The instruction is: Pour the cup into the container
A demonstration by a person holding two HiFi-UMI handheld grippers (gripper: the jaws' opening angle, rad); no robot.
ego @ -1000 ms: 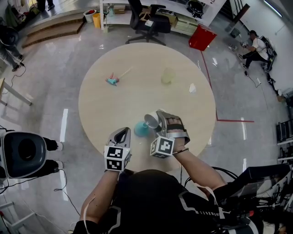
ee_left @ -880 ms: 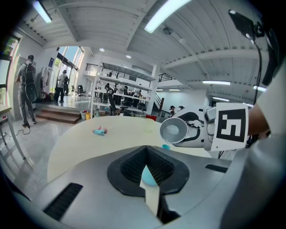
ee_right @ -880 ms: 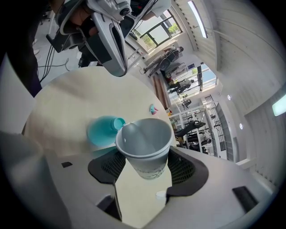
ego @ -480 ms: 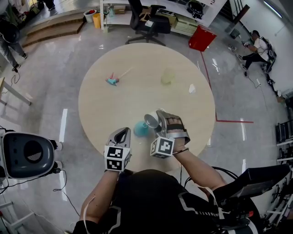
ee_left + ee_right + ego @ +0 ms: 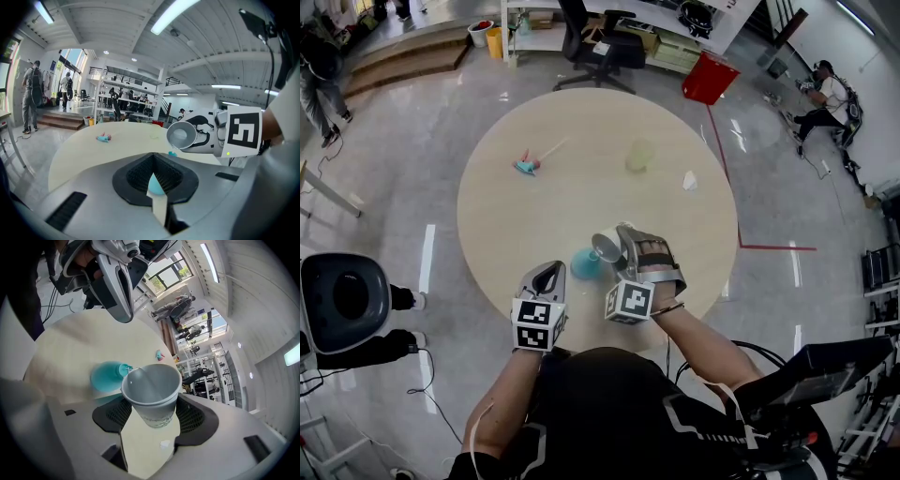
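Table (image 5: 581, 127) — cup (image 5: 607, 246) by container (image 5: 584, 265), toy (image 5: 526, 166) beyond

The cup (image 5: 608, 246) covers part of the teal container (image 5: 581, 265) just below it; in the right gripper view that container is blurred. Far beyond the cup, a teal-and-pink item (image 5: 526, 166) and a pale blob (image 5: 638, 157) are too small to identify.

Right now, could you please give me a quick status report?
Right gripper shut on cup, tilted toward teal container. Left gripper shut, empty, beside it. Nothing in the way.
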